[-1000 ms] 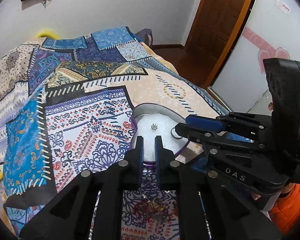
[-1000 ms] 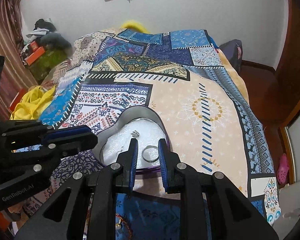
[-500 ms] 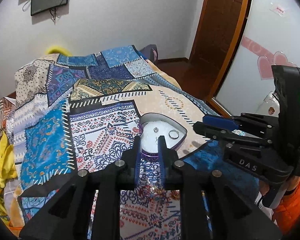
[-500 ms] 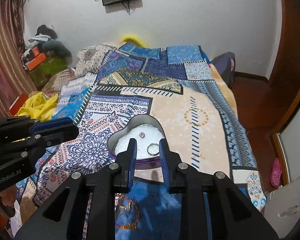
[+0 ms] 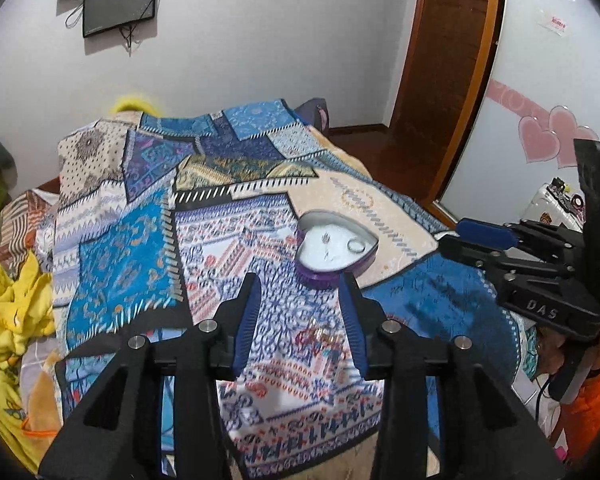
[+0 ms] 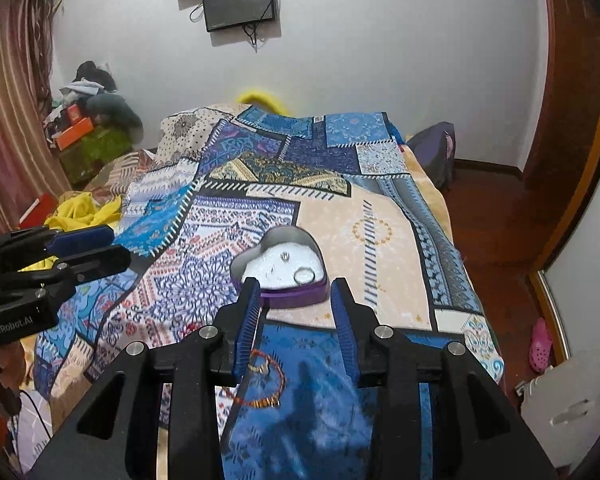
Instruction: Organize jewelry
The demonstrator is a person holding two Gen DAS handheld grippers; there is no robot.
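A heart-shaped tin [image 5: 369, 259] [image 6: 277, 234] with a purple base and white lining sits on the patterned bedspread. A silver ring [image 5: 356, 245] [image 6: 304, 276] and a small stud [image 5: 325, 236] [image 6: 285, 256] lie inside. My left gripper [image 5: 300, 286] hovers short of the tin; its jaws are opening with nothing between them. A small gold piece [image 5: 320, 334] lies on the cloth below it. My right gripper [image 6: 296, 286] hangs just before the tin, jaws opening and empty. A red and gold bracelet [image 6: 266, 384] lies under it. Each gripper shows in the other's view [image 5: 484, 236] [image 6: 84, 246].
The bed's right edge [image 6: 472, 280] drops to a wooden floor with a pink slipper [image 6: 540, 344]. Yellow cloth [image 5: 12, 312] is heaped at the left side. A brown door [image 5: 448, 80] and wall screens [image 6: 236, 0] stand beyond the bed.
Both grippers have drawn back and up from the heart tin, which now looks smaller and farther. Their jaws went from nearly shut to clearly parted. The ring and stud stay in the tin.
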